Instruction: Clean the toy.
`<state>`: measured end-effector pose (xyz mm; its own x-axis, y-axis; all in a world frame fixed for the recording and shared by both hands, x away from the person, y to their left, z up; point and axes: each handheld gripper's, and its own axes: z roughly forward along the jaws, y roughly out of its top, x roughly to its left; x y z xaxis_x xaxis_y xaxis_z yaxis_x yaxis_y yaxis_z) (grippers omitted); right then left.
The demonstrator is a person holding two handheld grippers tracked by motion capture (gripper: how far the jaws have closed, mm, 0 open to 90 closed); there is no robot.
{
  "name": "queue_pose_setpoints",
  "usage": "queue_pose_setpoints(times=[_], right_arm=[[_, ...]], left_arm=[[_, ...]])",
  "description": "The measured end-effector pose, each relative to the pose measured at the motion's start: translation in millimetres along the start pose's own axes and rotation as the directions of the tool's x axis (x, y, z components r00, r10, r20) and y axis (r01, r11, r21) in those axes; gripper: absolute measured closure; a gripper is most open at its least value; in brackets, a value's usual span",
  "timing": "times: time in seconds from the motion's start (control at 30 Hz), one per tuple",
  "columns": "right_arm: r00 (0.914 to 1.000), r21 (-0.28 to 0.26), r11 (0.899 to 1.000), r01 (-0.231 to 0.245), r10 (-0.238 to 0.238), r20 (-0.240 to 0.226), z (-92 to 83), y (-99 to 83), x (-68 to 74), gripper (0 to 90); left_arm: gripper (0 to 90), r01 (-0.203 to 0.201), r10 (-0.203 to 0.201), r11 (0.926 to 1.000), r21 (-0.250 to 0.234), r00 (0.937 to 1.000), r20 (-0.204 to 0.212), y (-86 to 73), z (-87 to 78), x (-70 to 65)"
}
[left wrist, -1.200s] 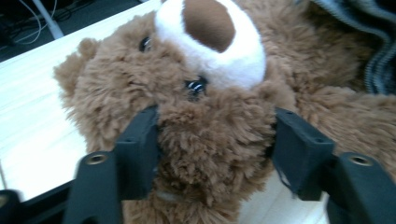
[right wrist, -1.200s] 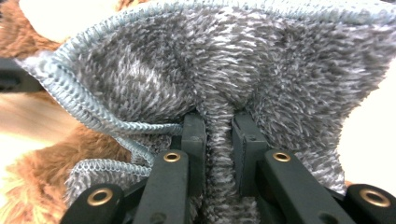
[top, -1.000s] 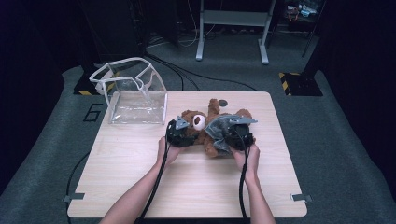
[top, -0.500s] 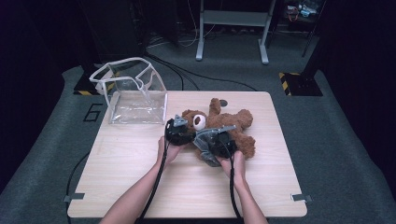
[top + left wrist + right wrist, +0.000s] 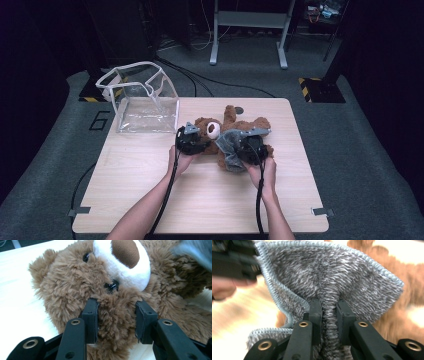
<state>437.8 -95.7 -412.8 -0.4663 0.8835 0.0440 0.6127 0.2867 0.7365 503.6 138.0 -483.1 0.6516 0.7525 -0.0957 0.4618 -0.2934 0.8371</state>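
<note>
you're working on a pale wood table w/ dark grey carpet round it. fluffy brown teddy is lying mid-table, right of the clear plastic bag. l gripper is clamping its head fur; r gripper is pinching a nubby grey cloth over the teddy.

Brown plush teddy bear lies mid-table w/ grey knitted cloth on it; clear plastic bag stands behind-left on light wooden table.
</note>
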Motion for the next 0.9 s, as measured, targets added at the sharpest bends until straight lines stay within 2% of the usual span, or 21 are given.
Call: queue_pose_setpoints(times=[0.07,0.13,0.23,0.27,0.37,0.47,0.57,0.73,0.8,0.9], right_arm=[[0.9997,0.014,1.0,0.023,-0.024,0.006,10.7,7.5,5.7,76.7],[0.9989,0.06,0.997,0.044,-0.045,0.011,27.4,8.7,10.1,76.8],[0.999,0.123,0.992,0.04,-0.042,0.014,47.6,-1.8,11.4,77.1],[0.999,0.129,0.991,0.043,-0.044,0.011,51.4,-7.4,10.4,77.2],[0.9989,0.162,0.986,0.046,-0.047,0.0,54.1,-21.9,7.7,77.3],[0.9986,0.198,0.979,0.048,-0.051,0.009,49.1,-30.3,4.0,77.2],[0.9991,0.163,0.986,0.041,-0.043,0.008,35.6,-27.7,1.0,77.2],[0.9989,0.06,0.997,0.046,-0.046,0.011,12.0,-1.4,9.8,77.1],[0.9983,0.058,0.997,0.058,-0.058,0.009,14.5,9.5,15.5,76.9],[0.9973,0.093,0.993,0.073,-0.074,0.002,33.7,15.8,20.5,76.8]], left_arm=[[60.1,0.0,0.0,1.0,0.0,1.0,-0.001,0.0,0.1,0.0],[60.1,0.001,-0.001,1.0,-0.001,1.0,0.0,-0.1,0.1,0.3],[60.1,0.0,0.0,1.0,0.005,1.0,0.006,-0.1,-0.3,1.0],[60.1,0.002,-0.002,1.0,0.007,1.0,0.009,-0.3,-0.4,1.4],[60.0,0.002,-0.002,1.0,0.009,0.9998,0.018,-0.5,-0.4,3.1],[60.0,0.004,-0.004,1.0,0.007,0.9998,0.02,-0.6,-0.3,3.4],[60.0,0.015,-0.015,0.9999,-0.002,0.9996,0.024,-0.9,0.2,3.9],[60.0,0.015,-0.015,0.9999,-0.001,0.9996,0.025,-0.9,0.3,3.8],[60.0,0.017,-0.017,0.9999,-0.002,0.9996,0.024,-1.0,0.2,3.7],[60.0,0.019,-0.019,0.9998,-0.001,0.9995,0.025,-1.2,0.0,3.8]])
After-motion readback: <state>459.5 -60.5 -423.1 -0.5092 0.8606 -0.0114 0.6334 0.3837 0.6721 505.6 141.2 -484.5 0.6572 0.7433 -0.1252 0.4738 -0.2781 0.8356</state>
